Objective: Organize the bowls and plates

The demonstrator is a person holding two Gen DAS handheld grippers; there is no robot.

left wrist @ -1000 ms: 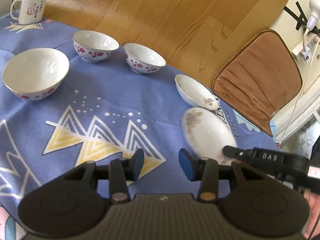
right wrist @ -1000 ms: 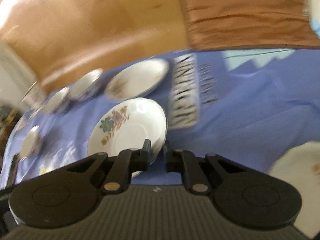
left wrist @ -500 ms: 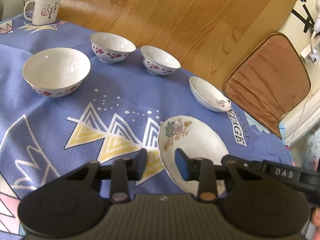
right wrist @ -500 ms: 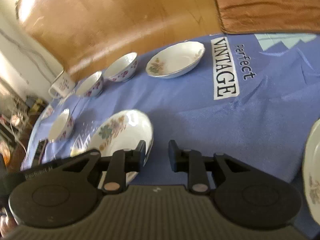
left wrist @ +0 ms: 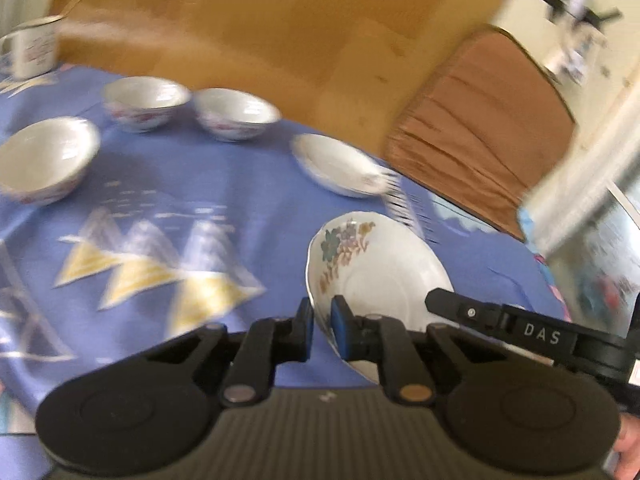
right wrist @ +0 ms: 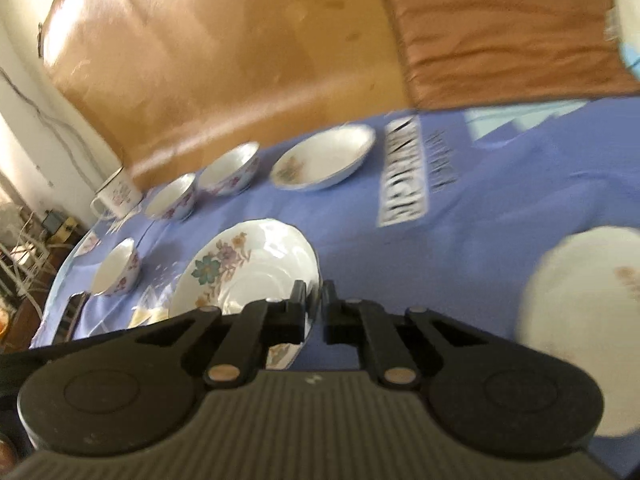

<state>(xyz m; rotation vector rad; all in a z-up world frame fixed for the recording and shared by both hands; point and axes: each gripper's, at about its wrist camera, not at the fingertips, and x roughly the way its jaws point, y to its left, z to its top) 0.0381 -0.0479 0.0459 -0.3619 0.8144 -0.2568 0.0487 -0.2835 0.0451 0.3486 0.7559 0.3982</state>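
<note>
A white plate with a flower print (left wrist: pixel 380 272) (right wrist: pixel 256 268) is held from two sides, tilted, just above the blue tablecloth (left wrist: pixel 168 184). My left gripper (left wrist: pixel 322 316) is closing tight on the plate's near left rim, blue pads (left wrist: pixel 340 312) on both faces. My right gripper (right wrist: pixel 314 304) is closing on the opposite rim, which sits between its fingers. One finger of the right gripper (left wrist: pixel 460 308) shows over the plate in the left wrist view. A second plate (left wrist: pixel 336 168) (right wrist: pixel 324 156) lies at the back. A third plate (right wrist: pixel 580 300) lies at the right.
Three flowered bowls (left wrist: pixel 144 100) (left wrist: pixel 236 112) (left wrist: pixel 44 156) stand at the back left of the cloth, with an enamel mug (left wrist: pixel 32 48) behind them. Beyond the table edge are a wooden floor (left wrist: pixel 260 32) and a brown cushion (left wrist: pixel 480 120).
Half a second ago both grippers stood open around the flowered plate's rim as it lay on the cloth. Both have closed on it since, and the plate now sits tilted and raised.
</note>
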